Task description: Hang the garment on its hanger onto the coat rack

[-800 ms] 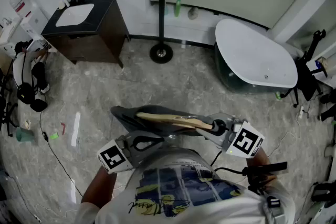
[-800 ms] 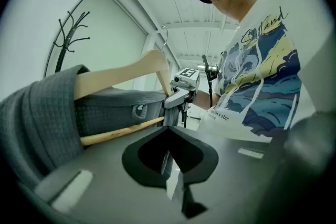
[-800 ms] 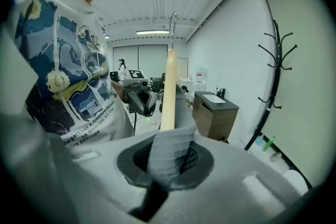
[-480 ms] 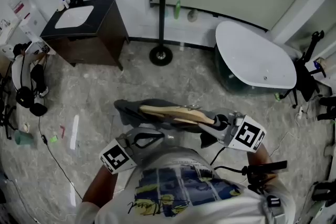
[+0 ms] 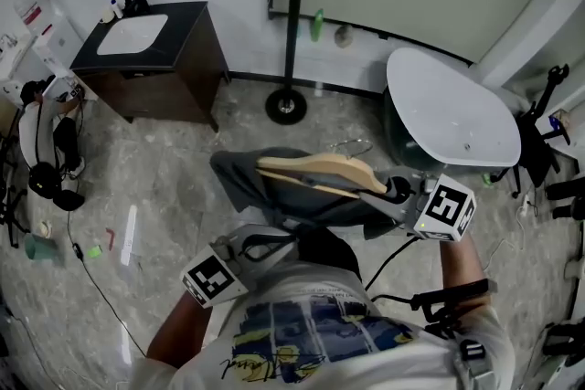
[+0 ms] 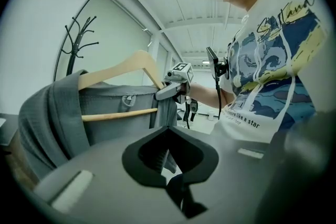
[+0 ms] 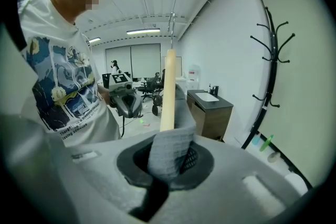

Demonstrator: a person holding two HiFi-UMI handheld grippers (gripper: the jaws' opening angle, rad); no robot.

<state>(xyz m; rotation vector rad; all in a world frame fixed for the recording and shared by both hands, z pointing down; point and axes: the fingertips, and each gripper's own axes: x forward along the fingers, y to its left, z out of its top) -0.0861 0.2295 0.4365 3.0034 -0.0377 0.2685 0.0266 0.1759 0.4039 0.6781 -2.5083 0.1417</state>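
The grey garment [image 5: 274,192] drapes over a wooden hanger [image 5: 320,171] that is held in the air in front of the person's chest, above the marbled floor [image 5: 183,160] and well short of the coat rack [image 5: 294,23]. The hanger lies almost level in the head view, with its metal hook [image 5: 352,144] pointing toward the far wall.

The right hand-held gripper [image 5: 395,190] has its jaws clamped on one end of the hanger. In the right gripper view the pale wooden arm [image 7: 167,92] rises straight out of the closed jaws, wrapped there in a fold of grey cloth [image 7: 169,152].

The left hand-held gripper [image 5: 260,244] sits lower and closer to the body. Its jaws are drawn together, and a strip of the garment's lower edge [image 6: 167,157] hangs down into the opening between them — how firmly it is pinched is hard to tell.

Beyond, the coat rack stands upright against the wall on a round base. A dark cabinet [image 5: 155,68] with a white basin is on its left, and a white bathtub [image 5: 448,105] on its right.
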